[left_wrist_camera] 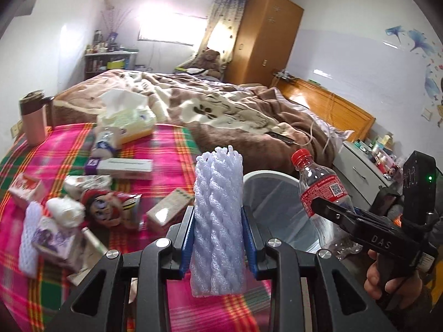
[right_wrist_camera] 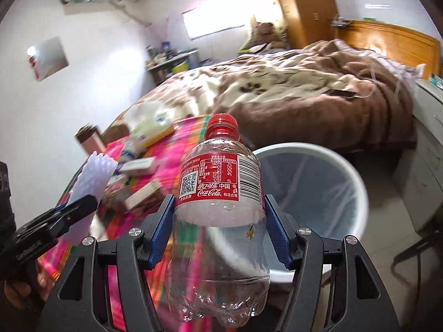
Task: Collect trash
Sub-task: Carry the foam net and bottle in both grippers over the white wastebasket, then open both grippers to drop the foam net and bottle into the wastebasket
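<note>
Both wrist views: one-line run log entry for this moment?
left gripper: shut on white foam fruit net | right gripper: shut on empty clear plastic cola bottle | both near white lined trash bin | nothing dropped yet

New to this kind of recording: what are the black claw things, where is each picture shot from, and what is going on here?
There is no robot. A person holds two hand-held grippers, each with a fisheye camera looking along its fingers, so each picture shows its own claw at the bottom.

In the left wrist view, the left gripper is shut on a white foam net sleeve. In the right wrist view, the right gripper is shut on an empty cola bottle with a red cap.

Both are held near a white trash bin lined with a clear bag. Boxes, wrappers and a tissue box lie on the plaid cloth.
</note>
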`<state>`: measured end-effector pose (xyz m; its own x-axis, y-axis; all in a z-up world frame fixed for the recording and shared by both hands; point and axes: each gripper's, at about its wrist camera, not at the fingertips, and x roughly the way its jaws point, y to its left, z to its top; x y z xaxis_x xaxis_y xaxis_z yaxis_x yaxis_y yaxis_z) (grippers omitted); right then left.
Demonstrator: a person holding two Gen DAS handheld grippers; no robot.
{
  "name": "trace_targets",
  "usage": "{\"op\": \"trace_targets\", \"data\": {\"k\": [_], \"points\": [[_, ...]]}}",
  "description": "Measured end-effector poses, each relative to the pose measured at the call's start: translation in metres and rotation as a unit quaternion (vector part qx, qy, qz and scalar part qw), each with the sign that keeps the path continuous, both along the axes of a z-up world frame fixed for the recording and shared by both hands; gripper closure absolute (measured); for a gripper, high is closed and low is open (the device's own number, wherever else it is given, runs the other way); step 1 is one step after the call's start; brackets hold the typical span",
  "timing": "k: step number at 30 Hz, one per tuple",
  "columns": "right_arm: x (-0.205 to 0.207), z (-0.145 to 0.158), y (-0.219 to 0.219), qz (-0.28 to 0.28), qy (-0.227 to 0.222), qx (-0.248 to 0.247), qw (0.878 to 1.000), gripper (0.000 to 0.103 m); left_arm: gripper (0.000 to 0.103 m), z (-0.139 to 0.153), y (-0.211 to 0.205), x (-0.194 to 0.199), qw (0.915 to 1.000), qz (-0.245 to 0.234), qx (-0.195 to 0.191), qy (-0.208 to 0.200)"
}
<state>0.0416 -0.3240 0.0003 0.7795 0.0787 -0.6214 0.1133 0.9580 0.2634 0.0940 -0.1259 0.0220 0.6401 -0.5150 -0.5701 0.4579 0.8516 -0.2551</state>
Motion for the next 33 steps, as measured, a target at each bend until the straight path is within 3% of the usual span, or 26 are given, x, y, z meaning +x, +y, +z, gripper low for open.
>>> {"op": "trace_targets", "data": {"k": [13, 25, 27, 29, 33], "points": [[0.015, -0.020, -0.049, -0.036, 0.025, -0.018, 0.999, 0.039, 0.071, -0.015, -0.101, 0.018, 0.9973, -0.070, 0.013, 0.013], [0.024, -0.034, -0.077, -0.043, 0.058, -0.024, 0.997, 0.038, 0.070, -0.040, -0.147, 0.035, 0.9945, -0.090, 0.036, 0.040], [0.026, -0.035, -0.083, -0.047, 0.061, -0.015, 0.997, 0.037, 0.065, -0.042, -0.149, 0.039, 0.9945, -0.087, 0.040, 0.042], [0.028, -0.038, -0.087, -0.047, 0.060, -0.001, 0.997, 0.030, 0.052, -0.044, -0.150, 0.043, 0.9948, -0.084, 0.036, 0.044], [0.027, -0.038, -0.087, -0.051, 0.058, 0.003, 0.997, 0.027, 0.048, -0.047, -0.149, 0.047, 0.9946, -0.083, 0.031, 0.055]]}}
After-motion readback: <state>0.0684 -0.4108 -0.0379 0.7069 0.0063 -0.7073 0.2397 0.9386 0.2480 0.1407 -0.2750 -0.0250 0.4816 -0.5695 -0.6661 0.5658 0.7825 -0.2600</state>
